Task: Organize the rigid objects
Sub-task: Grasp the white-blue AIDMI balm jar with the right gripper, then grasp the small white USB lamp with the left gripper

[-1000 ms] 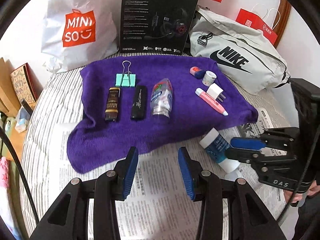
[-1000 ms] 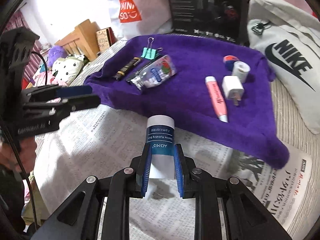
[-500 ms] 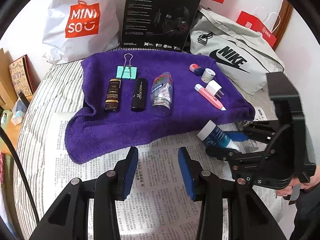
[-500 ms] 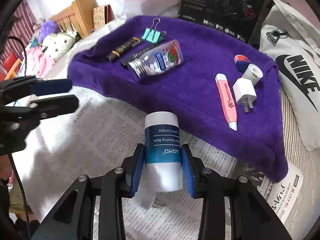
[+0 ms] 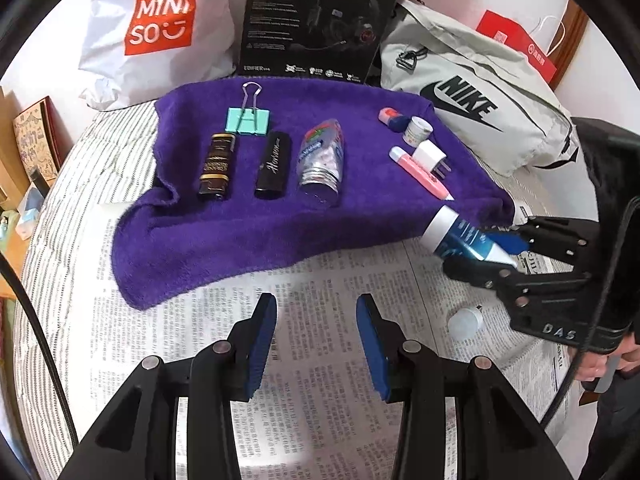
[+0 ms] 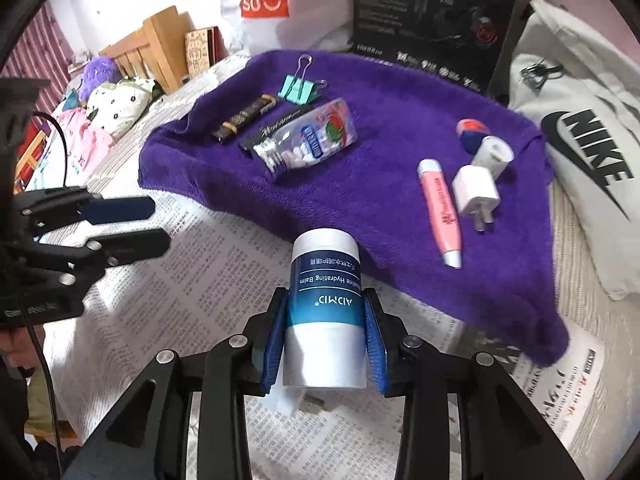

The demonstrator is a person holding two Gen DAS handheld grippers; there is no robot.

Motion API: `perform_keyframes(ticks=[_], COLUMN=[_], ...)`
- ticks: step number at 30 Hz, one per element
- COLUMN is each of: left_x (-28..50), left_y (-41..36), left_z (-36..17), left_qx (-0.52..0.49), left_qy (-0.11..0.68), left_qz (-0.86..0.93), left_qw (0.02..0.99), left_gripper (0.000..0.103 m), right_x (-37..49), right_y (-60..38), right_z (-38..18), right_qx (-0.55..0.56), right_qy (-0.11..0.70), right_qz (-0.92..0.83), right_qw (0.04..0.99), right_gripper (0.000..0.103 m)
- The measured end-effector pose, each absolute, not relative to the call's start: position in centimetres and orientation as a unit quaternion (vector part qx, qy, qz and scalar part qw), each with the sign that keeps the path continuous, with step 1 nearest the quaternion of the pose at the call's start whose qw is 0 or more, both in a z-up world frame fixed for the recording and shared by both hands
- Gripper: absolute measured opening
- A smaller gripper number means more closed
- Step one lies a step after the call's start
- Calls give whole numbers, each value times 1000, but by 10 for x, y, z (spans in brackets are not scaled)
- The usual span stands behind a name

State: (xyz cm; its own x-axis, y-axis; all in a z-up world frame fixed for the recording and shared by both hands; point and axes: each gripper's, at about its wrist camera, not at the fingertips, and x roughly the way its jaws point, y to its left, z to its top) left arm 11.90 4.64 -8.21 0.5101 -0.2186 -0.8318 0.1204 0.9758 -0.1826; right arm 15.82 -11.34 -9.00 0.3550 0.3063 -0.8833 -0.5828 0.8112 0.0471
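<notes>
My right gripper (image 6: pixel 325 340) is shut on a blue and white balm tube (image 6: pixel 325 304), held above the newspaper just before the purple towel (image 6: pixel 380 200). In the left wrist view the tube (image 5: pixel 460 234) shows at the towel's (image 5: pixel 240 232) right front corner, in the right gripper (image 5: pixel 486 254). On the towel lie a teal binder clip (image 5: pixel 248 120), a brown tube (image 5: pixel 217 166), a black tube (image 5: pixel 274 166), a clear bottle (image 5: pixel 322 160), a pink pen (image 5: pixel 420 172), a white charger (image 5: pixel 430 158), a small white jar (image 5: pixel 417 130) and a red-blue piece (image 5: pixel 390 117). My left gripper (image 5: pixel 316 344) is open and empty over the newspaper.
A small clear cap (image 5: pixel 464 322) lies on the newspaper (image 5: pixel 320 280) at the right. Behind the towel stand a Miniso bag (image 5: pixel 160 28), a black headset box (image 5: pixel 316 20) and a grey Nike bag (image 5: pixel 480 100). A wooden frame and soft toys (image 6: pixel 116 92) are at the left.
My right gripper has lifted the balm tube off the newspaper and carried it forward to the towel's edge. The clear cap now shows on the newspaper. My left gripper stays open.
</notes>
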Motion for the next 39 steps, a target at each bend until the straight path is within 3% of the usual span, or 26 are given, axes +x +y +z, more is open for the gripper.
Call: perform_keyframes(ticks=[19, 39], left_x=[108, 103], left_y=[-30, -50], left_z=[-77, -92], left_qx=[-16, 14], left_qy=[489, 496], left_qz=[-162, -187], left_qw=[857, 848], left_gripper=[40, 40], right_x=[125, 116], right_y=[-220, -237], right_z=[-97, -118], right_qx=[-63, -21], right_qy=[499, 486], right_qz=[188, 161], right_qw=[844, 859], right_gripper=[36, 37])
